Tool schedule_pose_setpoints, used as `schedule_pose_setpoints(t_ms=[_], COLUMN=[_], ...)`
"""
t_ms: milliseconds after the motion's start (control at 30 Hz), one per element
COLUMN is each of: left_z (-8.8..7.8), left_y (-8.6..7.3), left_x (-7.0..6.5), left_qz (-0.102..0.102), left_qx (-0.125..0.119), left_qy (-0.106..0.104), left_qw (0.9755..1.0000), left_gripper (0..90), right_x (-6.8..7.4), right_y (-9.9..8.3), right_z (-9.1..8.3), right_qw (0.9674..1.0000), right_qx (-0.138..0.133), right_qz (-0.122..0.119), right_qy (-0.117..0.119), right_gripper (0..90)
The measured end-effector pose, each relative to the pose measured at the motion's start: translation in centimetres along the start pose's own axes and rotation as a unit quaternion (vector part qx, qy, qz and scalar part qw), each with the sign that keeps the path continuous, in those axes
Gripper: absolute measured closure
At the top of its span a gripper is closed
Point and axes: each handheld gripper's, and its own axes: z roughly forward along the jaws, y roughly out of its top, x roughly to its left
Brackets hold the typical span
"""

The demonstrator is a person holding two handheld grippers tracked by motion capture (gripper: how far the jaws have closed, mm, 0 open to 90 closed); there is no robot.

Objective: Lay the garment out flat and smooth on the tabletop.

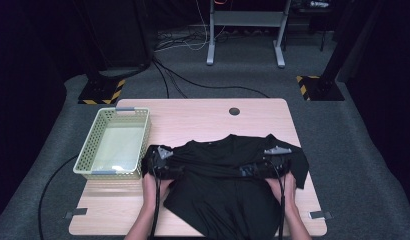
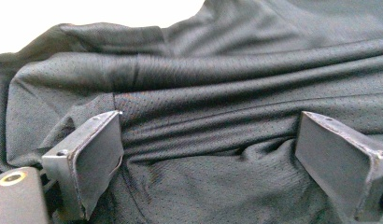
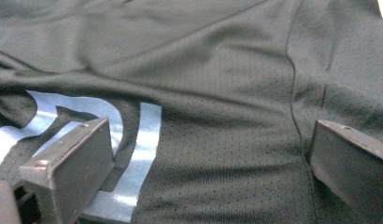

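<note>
Black mesh fabric lies over the near half of the wooden table [image 1: 203, 117]: it is a black shirt [image 1: 228, 185], spread from the middle toward the near edge, with its collar pointing to the far edge and one sleeve reaching close to the right edge. The lower part is folded and hangs a little past the near edge.

The left gripper [image 1: 165, 167] rests on the shirt's left side, near its shoulder. In the left gripper view, the left gripper [image 2: 208, 154] has its two jaws wide apart, and a ridge of gathered cloth runs between them; the jaws are not closed on it.

The right gripper [image 1: 265, 165] rests on the shirt's right side, at about the same distance from the near edge. In the right gripper view, the right gripper [image 3: 210, 163] also has its jaws spread apart over flat cloth, beside a pale blue print [image 3: 133, 154] and a seam.

A pale green basket [image 1: 88, 150] stands at the left edge of the table, just beside the shirt's left sleeve.
</note>
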Motion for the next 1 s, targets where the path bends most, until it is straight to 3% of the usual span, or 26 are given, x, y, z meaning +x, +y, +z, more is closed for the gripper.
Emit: schedule_pose_setpoints(t_ms=[133, 167, 200, 267, 367, 467, 567, 633, 733, 867, 933, 1000], left_z=[3.7, 3.7, 4.9, 5.9, 6.2, 5.3, 3.0, 1.3, -0.8, -1.0, -0.5, -0.7], left_y=[4.2, 4.2, 5.7, 7.1, 7.8, 7.5, 6.8, 6.1, 4.3, 1.6, 0.5, -0.2], left_x=[3.0, 3.0, 4.1, 4.6, 4.5, 3.9, 2.7, 1.5, -0.8, -3.2, -3.6, -3.5], left_qz=[-0.022, -0.022, -0.03, -0.037, -0.038, -0.039, -0.031, -0.01, 0.014, 0.048, 0.048, 0.034], left_qx=[0.017, 0.017, 0.033, 0.051, 0.064, 0.069, 0.043, 0.028, 0.01, 0.018, 0.033, 0.021], left_qy=[0.024, 0.024, 0.032, 0.037, 0.038, 0.03, 0.02, 0.015, -0.004, -0.011, -0.018, -0.023], left_qw=[0.9993, 0.9993, 0.9985, 0.9974, 0.9965, 0.9964, 0.9984, 0.9994, 0.9999, 0.9986, 0.9981, 0.9989], left_gripper=[8.2, 8.4, 8.4, 8.4, 8.4, 6.9, 4.2, 4.1, 4.7, 6.2, 6.7, 6.7], right_x=[-2.2, -2.7, -3.2, -3.8, -3.7, -3.7, -3.3, -2.8, -1.4, 0.6, 1.4, 2.0], right_y=[4.4, 5.4, 6.3, 7.7, 8.5, 8.0, 7.1, 6.4, 4.6, 2.1, 1.1, 0.2], right_z=[3.9, 4.8, 5.6, 6.7, 7.3, 6.6, 4.3, 2.7, 0.2, -0.9, -0.8, -0.5], right_qw=[0.9995, 0.999, 0.9983, 0.9973, 0.9966, 0.9973, 0.9979, 0.9985, 0.9991, 0.9991, 0.9991, 0.9994], right_qx=[0.003, 0.002, 0.005, 0.009, 0.016, 0.01, -0.02, -0.032, -0.037, -0.032, -0.025, -0.013], right_qz=[0.024, 0.033, 0.043, 0.053, 0.061, 0.056, 0.051, 0.035, 0.018, -0.005, -0.01, -0.016], right_qy=[-0.023, -0.031, -0.039, -0.049, -0.053, -0.047, -0.033, -0.027, 0.002, 0.026, 0.032, 0.029], right_gripper=[0.0, 0.0, 0.0, 0.0, 0.0, 0.0, 0.0, 0.0, 0.0, 0.0, 0.4, 0.6])
